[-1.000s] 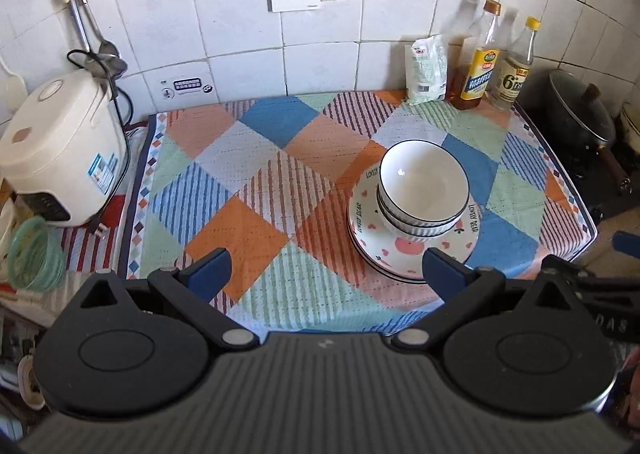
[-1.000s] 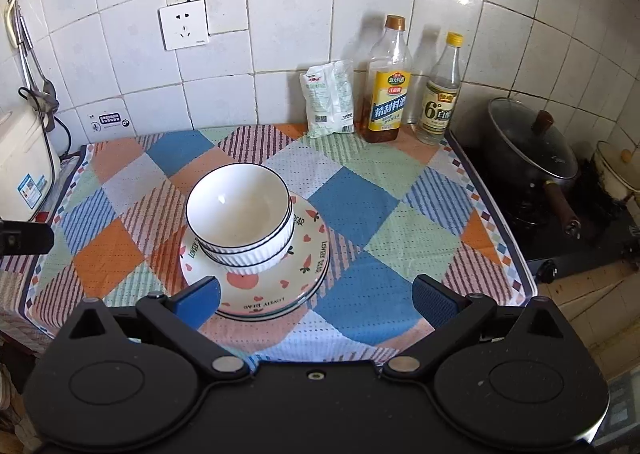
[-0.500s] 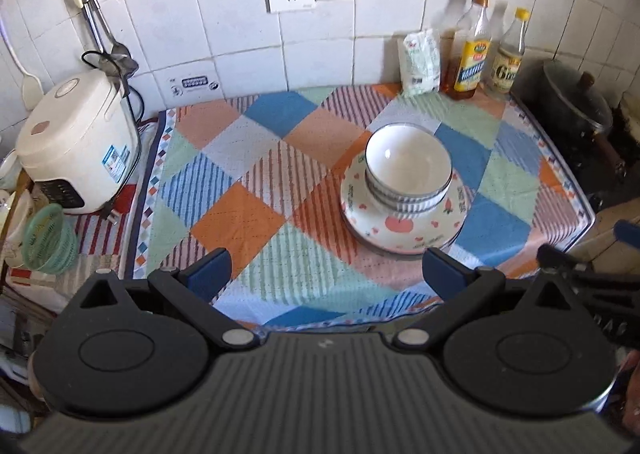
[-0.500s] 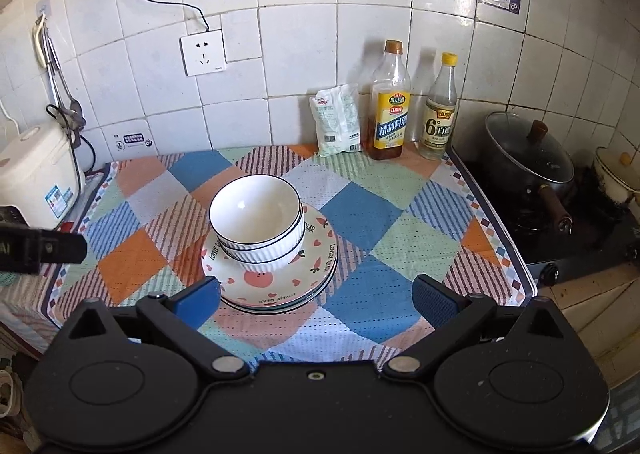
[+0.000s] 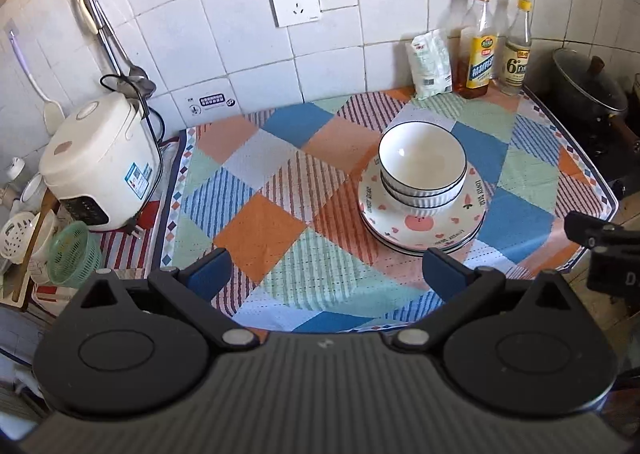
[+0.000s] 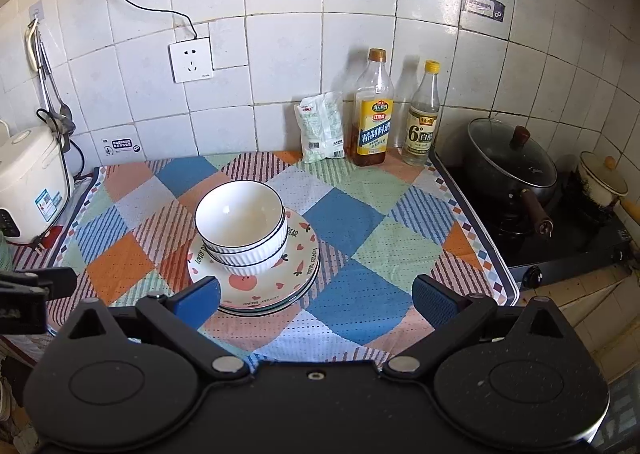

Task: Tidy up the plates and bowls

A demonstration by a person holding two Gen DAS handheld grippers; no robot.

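Two white ribbed bowls [image 5: 422, 167] [image 6: 242, 228] sit nested on a stack of peach-patterned plates [image 5: 424, 230] [image 6: 280, 286] on the patchwork cloth. My left gripper [image 5: 326, 274] hangs open and empty over the counter's front edge, left of the stack and back from it. My right gripper [image 6: 316, 300] is open and empty too, near the front edge, its left finger in front of the plates' near rim. Each gripper shows at the edge of the other's view: the right gripper [image 5: 600, 246] and the left gripper [image 6: 32, 290].
A white rice cooker [image 5: 100, 161] stands at the left with a green basket [image 5: 74, 254] below it. A bag [image 6: 322, 125] and two bottles [image 6: 372, 109] line the tiled back wall. A lidded pot [image 6: 512, 161] and a small pot [image 6: 602, 181] sit on the stove at right.
Both grippers have pulled back and up from the counter, so the stack looks smaller and farther. Bowls and plates have not moved.
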